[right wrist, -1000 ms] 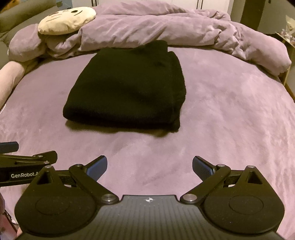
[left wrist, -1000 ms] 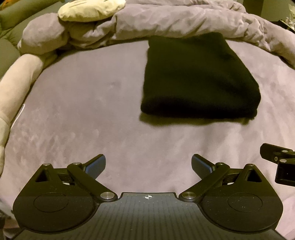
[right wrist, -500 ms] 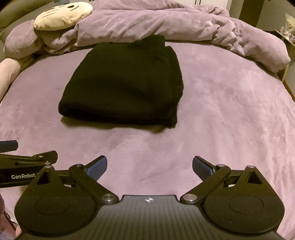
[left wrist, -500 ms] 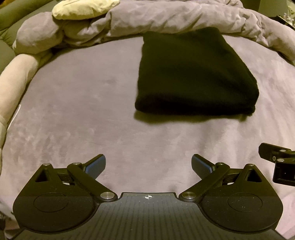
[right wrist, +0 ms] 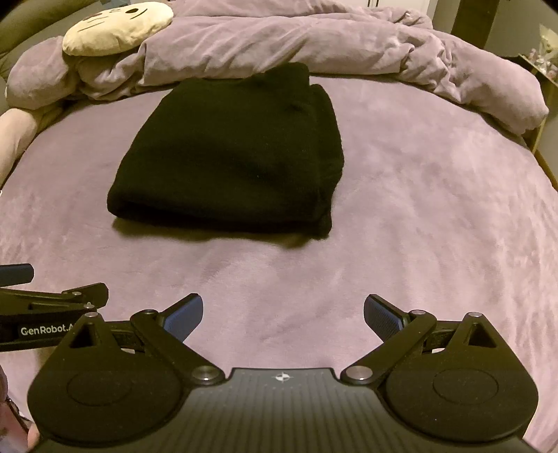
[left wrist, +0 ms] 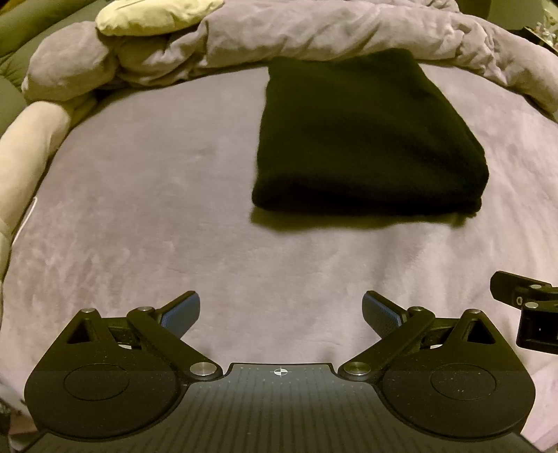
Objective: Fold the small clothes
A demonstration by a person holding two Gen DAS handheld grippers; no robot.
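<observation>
Bed bare around folded garment.

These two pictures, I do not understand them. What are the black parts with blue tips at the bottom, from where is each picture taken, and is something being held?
Each picture comes from a small camera mounted on a hand-held gripper, looking forward along its two fingers. A person holds one such tool in each hand; there is no robot arm. The black parts with blue pads are the left gripper in one view and the right gripper in the other. Both stand open and hold nothing. Ahead of them, on the purple plush bed cover, lies a black, folded knitted garment, touched by neither tool. Behind it sit a bunched purple duvet and a cream cushion with a drawn cat face.
</observation>
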